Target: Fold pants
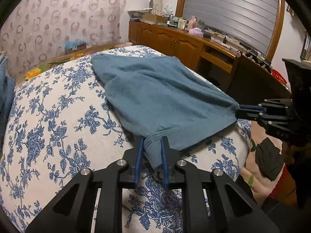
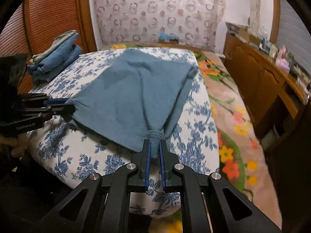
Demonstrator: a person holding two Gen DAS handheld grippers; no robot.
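Both grippers, left gripper [image 1: 152,145] and right gripper [image 2: 154,145], pinch the near hem corners of the blue pants [image 1: 159,95] at six o'clock on the bed [image 1: 58,116], where bunched cloth could slip out during folding.

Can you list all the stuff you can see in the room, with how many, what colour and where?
pants: one, teal blue, spread on the cushion, near edge pinched at two spots
cushion: one, white with blue flowers, under the pants
folded jeans: one pile, blue denim, far left corner of the cushion
rug: one, tan with orange and yellow flowers, on the floor right of the cushion
cabinet: one, brown wood, along the wall, small bottles and boxes on top
curtain: one, pale with ring pattern, behind the cushion
left gripper: one, black with blue fingers, shut on the pants
right gripper: one, black with blue fingers, shut on the pants
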